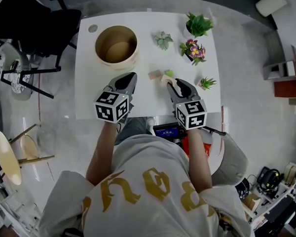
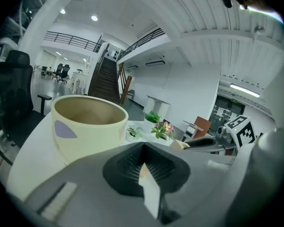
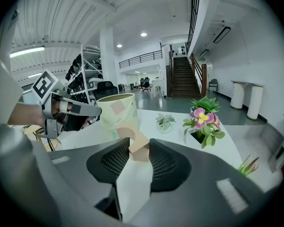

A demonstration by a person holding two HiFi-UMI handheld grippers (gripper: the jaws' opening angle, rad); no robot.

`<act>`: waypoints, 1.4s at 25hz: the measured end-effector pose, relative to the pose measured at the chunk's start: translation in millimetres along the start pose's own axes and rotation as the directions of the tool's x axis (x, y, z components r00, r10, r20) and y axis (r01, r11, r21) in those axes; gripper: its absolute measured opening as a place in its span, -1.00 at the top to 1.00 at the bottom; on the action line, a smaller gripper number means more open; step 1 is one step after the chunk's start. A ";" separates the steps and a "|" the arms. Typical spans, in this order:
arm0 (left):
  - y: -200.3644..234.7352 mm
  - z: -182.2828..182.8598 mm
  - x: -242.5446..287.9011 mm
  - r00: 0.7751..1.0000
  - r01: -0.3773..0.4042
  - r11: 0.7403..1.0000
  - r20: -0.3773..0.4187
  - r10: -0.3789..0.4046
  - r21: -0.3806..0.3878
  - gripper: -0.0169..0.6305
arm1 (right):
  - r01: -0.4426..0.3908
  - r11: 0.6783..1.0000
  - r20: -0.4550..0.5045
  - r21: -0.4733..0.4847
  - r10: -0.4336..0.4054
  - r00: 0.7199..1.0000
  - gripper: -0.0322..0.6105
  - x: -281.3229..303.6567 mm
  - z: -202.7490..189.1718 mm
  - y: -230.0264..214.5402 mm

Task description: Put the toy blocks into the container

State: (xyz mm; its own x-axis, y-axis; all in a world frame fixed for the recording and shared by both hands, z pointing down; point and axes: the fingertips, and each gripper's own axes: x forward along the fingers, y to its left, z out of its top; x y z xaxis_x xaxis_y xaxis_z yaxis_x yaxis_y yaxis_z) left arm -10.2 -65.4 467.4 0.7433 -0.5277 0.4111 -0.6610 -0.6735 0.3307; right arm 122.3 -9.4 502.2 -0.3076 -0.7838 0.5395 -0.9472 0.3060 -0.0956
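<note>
Tan block (image 3: 138,146) is clamped in right gripper (image 3: 138,155), left gripper (image 2: 143,168) closed empty; next, block should be carried over container (image 2: 87,136) and released.

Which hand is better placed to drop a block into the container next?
Right. The right tool is shut on a wooden block. The left tool sits nearer the container but is shut with no block between its jaws.
</note>
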 end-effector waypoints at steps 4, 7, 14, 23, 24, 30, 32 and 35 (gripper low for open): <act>3.1 13.7 -13.4 0.999 -0.018 1.000 0.049 0.018 -0.007 0.94 | -0.024 1.000 0.032 0.015 0.024 0.999 0.41 2.2 14.6 5.9; 8.9 22.8 -24.9 0.995 -0.037 0.999 0.088 0.039 -0.016 0.94 | -0.055 0.998 0.059 0.019 0.053 0.997 0.41 6.3 27.3 14.1; 22.2 44.3 -50.9 0.983 -0.071 0.997 0.168 0.075 -0.029 0.94 | -0.121 0.993 0.120 0.015 0.118 0.986 0.41 13.2 66.3 32.3; 53.6 62.2 -65.3 0.967 -0.158 0.985 0.190 0.167 -0.065 0.94 | -0.179 0.984 0.127 -0.014 0.180 0.975 0.42 42.9 101.0 45.7; 55.8 64.0 -67.1 0.966 -0.166 0.984 0.192 0.176 -0.063 0.94 | -0.184 0.983 0.129 -0.017 0.185 0.974 0.42 45.2 104.3 47.3; 72.1 69.8 -76.1 0.955 -0.204 0.976 0.204 0.216 -0.074 0.94 | -0.209 0.977 0.148 -0.046 0.214 0.966 0.42 60.6 123.6 59.7; 75.5 72.3 -77.0 0.954 -0.204 0.976 0.208 0.216 -0.077 0.94 | -0.214 0.976 0.155 -0.050 0.219 0.963 0.42 63.7 129.0 63.0; 82.7 76.9 -77.0 0.952 -0.204 0.975 0.216 0.217 -0.084 0.94 | -0.219 0.974 0.161 -0.067 0.227 0.961 0.42 69.9 137.9 67.9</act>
State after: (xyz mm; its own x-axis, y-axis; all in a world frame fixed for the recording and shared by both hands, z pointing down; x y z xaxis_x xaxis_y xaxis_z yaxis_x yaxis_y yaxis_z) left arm -114.3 -120.3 397.7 0.5861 -0.7604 0.2798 -0.8048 -0.5063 0.3098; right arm 24.0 -118.0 418.0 -0.5247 -0.7703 0.3623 -0.8489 0.5053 -0.1551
